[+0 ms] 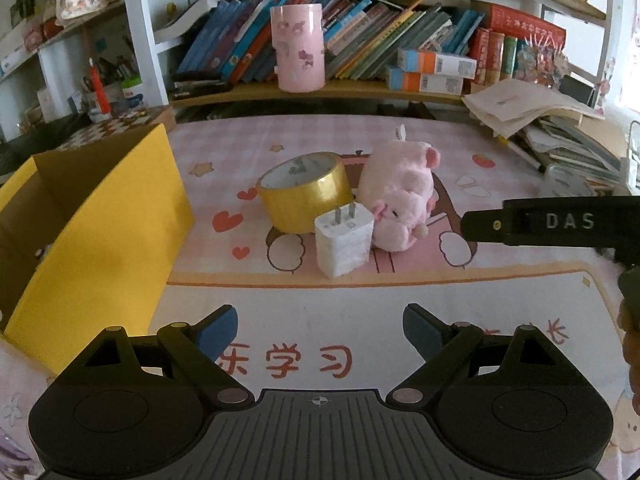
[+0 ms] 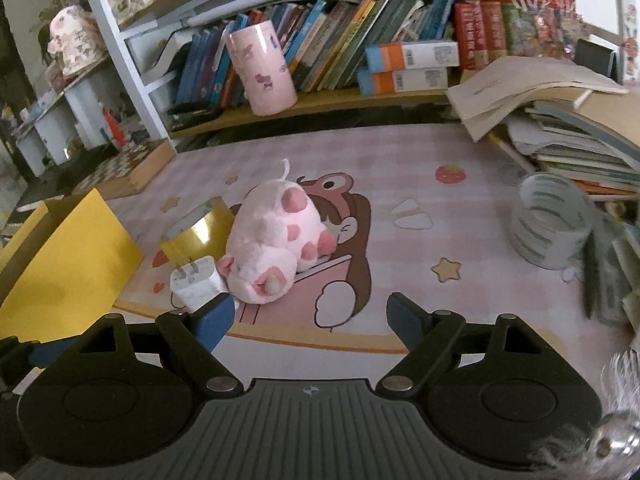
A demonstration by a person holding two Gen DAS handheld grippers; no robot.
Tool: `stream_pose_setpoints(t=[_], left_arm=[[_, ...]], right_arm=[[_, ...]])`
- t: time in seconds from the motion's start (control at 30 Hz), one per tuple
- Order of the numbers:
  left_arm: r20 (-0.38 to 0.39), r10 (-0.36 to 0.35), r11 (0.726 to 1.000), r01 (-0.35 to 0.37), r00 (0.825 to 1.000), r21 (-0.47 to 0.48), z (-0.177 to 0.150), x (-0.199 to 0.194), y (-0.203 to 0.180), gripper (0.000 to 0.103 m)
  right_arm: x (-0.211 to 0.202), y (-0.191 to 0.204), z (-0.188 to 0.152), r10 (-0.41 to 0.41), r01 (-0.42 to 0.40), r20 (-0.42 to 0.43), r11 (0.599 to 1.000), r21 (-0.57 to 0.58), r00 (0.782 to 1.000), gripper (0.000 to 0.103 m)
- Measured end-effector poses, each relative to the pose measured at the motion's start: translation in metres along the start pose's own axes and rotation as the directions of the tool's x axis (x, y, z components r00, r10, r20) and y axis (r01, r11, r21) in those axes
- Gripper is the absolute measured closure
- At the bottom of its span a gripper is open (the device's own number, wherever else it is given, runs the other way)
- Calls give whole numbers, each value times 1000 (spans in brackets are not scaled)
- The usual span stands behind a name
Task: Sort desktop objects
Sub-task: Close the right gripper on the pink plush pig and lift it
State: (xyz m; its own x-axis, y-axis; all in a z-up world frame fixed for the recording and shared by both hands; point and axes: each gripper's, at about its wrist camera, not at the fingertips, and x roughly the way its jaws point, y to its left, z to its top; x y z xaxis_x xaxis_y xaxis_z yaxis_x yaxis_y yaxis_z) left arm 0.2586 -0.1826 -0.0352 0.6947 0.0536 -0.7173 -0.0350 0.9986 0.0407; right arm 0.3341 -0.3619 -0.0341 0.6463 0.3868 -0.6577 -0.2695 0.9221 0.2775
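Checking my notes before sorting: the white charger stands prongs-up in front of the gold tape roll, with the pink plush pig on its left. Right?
Not quite: in the left wrist view the pig lies right of the charger, not left. The charger does stand prongs-up before the tape roll.

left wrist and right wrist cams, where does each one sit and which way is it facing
Left wrist: on the left gripper, low over the desk mat, facing the white charger, gold tape roll, pink plush pig; open fingers and right gripper's side show.
Right wrist: on the right gripper, further right, facing the same cluster; open fingers show.
Shared: charger, tape, pig, yellow box, pink cylinder.
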Motion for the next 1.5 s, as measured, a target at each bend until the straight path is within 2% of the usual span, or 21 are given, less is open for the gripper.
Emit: stream_pose_setpoints(t=[0.23, 0.43, 0.77, 0.8, 0.83, 0.93, 1.0, 1.07, 1.2, 1.5], left_arm=[[29, 20, 999, -21, 999, 36, 6, 11, -1, 11], [28, 15, 999, -15, 1000, 29, 10, 19, -2, 11], [25, 11, 998, -12, 1000, 63, 19, 32, -11, 11], [27, 8, 998, -10, 1000, 65, 20, 34, -11, 11], [28, 8, 998, -10, 1000, 68, 20, 37, -13, 12], [20, 12, 998, -13, 1000, 69, 23, 45, -15, 12], [23, 8, 998, -9, 1000, 60, 25, 49, -16, 12], [28, 6, 999, -8, 1000, 53, 28, 54, -17, 12], [28, 40, 998, -41, 999, 47, 30, 63, -22, 20], [25, 54, 998, -53, 998, -33, 31, 81, -21, 31]], right_arm=[[23, 2, 13, 32, -31, -19, 999, 18, 999, 21], [50, 13, 24, 47, -48, -18, 997, -61, 999, 20], [98, 11, 39, 96, -96, -67, 995, 7, 993, 21], [100, 11, 40, 101, -101, -67, 995, 1, 993, 24], [101, 12, 40, 110, -111, -63, 994, -7, 992, 33], [97, 11, 41, 123, -125, -55, 992, -19, 991, 47], [91, 7, 41, 124, -125, -45, 992, -10, 991, 49], [80, 0, 40, 115, -114, -17, 993, 10, 993, 50], [57, -13, 39, 65, -67, 30, 997, 48, 997, 50], [28, -26, 26, 9, -12, 27, 995, 94, 1000, 50]])
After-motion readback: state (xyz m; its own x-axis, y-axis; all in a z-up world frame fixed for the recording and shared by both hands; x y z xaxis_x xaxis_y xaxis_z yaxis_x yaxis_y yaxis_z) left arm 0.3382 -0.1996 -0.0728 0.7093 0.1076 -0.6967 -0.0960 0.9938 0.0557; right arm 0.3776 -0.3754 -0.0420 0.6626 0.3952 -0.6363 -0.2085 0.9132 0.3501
